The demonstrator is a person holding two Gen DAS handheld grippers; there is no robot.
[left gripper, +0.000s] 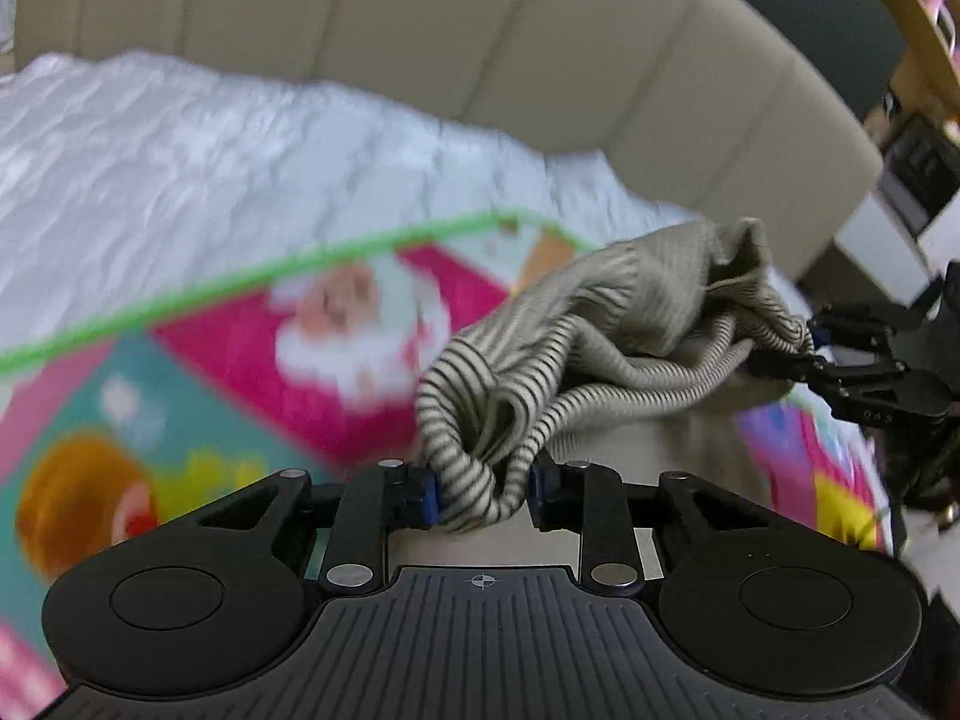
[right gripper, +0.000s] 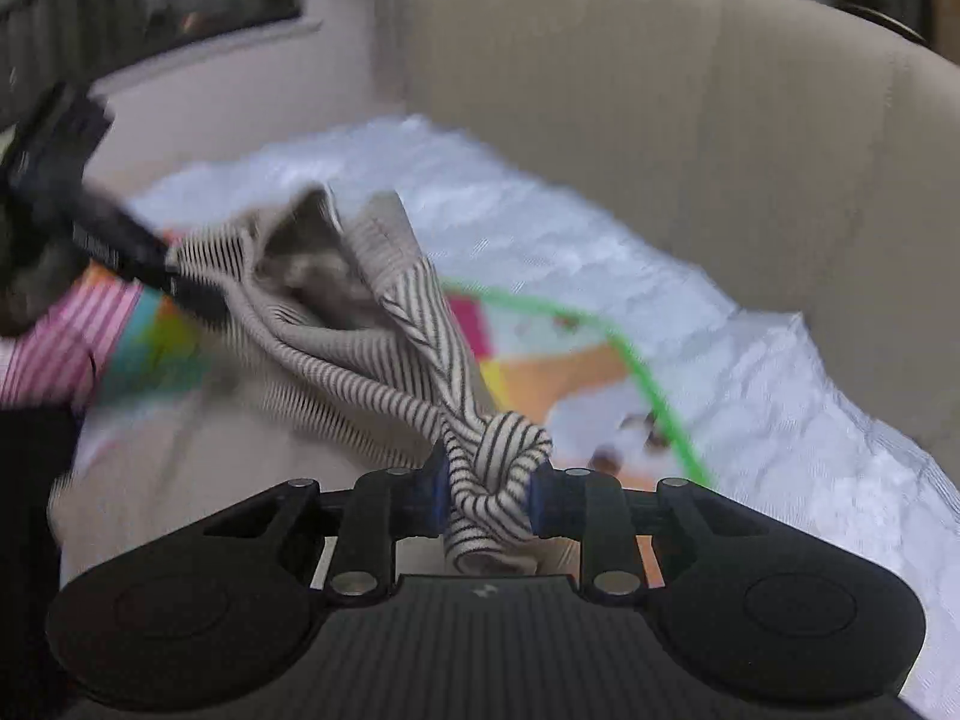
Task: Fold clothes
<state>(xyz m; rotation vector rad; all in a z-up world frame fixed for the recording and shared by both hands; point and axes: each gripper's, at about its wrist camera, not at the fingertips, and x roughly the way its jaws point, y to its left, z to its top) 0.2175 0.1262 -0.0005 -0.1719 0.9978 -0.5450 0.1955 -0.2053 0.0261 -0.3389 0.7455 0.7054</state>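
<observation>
A beige garment with thin dark stripes [left gripper: 600,324] hangs bunched between my two grippers above the bed. My left gripper [left gripper: 483,495] is shut on one bunched end of it. My right gripper [right gripper: 489,498] is shut on the other bunched end [right gripper: 492,468]. In the left wrist view the right gripper [left gripper: 816,354] shows at the far right, gripping the cloth's far end. In the right wrist view the left gripper [right gripper: 180,291] shows at the left, on the cloth. Both views are motion-blurred.
A colourful cartoon mat with a green border [left gripper: 252,372] lies on a white quilted bedspread [left gripper: 210,144]. A beige padded headboard [left gripper: 540,60] stands behind. Shelves and furniture [left gripper: 918,168] stand at the right. More beige cloth [right gripper: 180,468] lies below.
</observation>
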